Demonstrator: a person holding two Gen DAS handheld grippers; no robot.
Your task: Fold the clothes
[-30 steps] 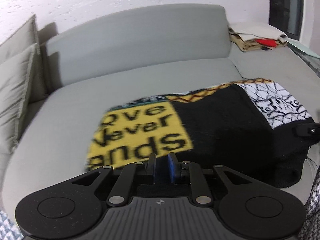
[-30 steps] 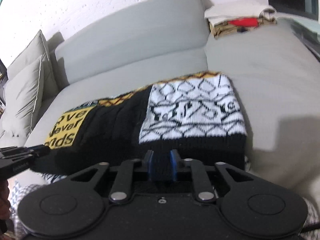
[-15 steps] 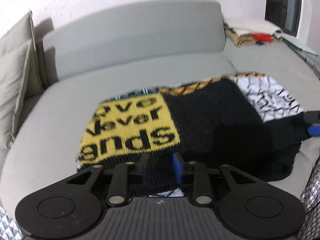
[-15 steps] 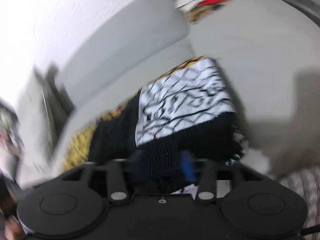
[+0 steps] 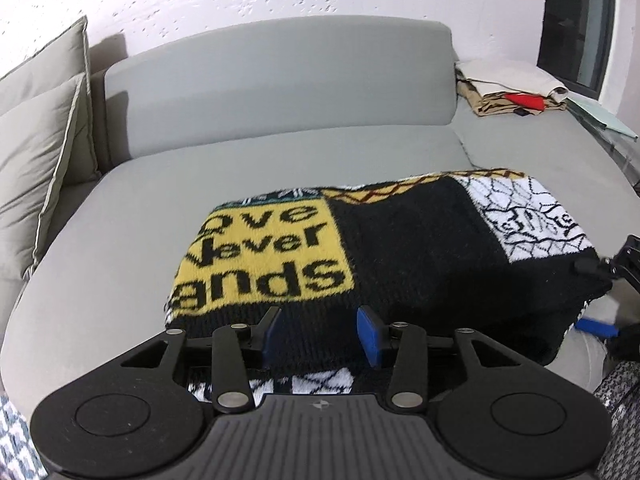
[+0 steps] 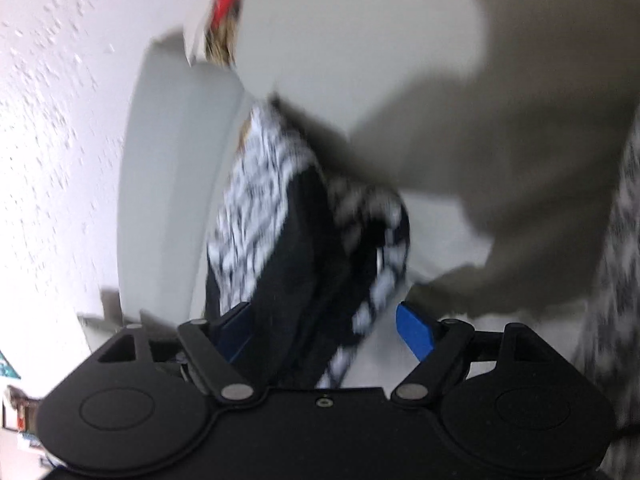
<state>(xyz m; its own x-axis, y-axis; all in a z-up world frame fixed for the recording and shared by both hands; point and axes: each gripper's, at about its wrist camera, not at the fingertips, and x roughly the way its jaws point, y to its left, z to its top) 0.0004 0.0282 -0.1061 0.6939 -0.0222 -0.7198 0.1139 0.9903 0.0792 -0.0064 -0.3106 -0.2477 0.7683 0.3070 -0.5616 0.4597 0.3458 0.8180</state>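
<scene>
A folded knit sweater (image 5: pixel 400 248), black with a yellow lettered panel and white patterned patches, lies on the grey sofa seat (image 5: pixel 240 168). My left gripper (image 5: pixel 320 336) is open at the sweater's near edge, and the black hem lies between its blue pads without being pinched. In the left wrist view my right gripper (image 5: pixel 598 298) shows at the sweater's right end. The right wrist view is blurred and rolled sideways. There the right gripper (image 6: pixel 326 332) is open, with the sweater's end (image 6: pixel 288 216) loose between its fingers.
A stack of folded clothes (image 5: pixel 508 92) with a red patch sits at the sofa's back right. Two grey cushions (image 5: pixel 36 152) lean at the left. The backrest (image 5: pixel 280 88) runs behind the sweater. Patterned fabric (image 5: pixel 618 404) shows at the lower right corner.
Both grippers went from shut on the sweater's near edge to open, releasing it onto the seat. The right gripper has rolled sideways at the sweater's right end.
</scene>
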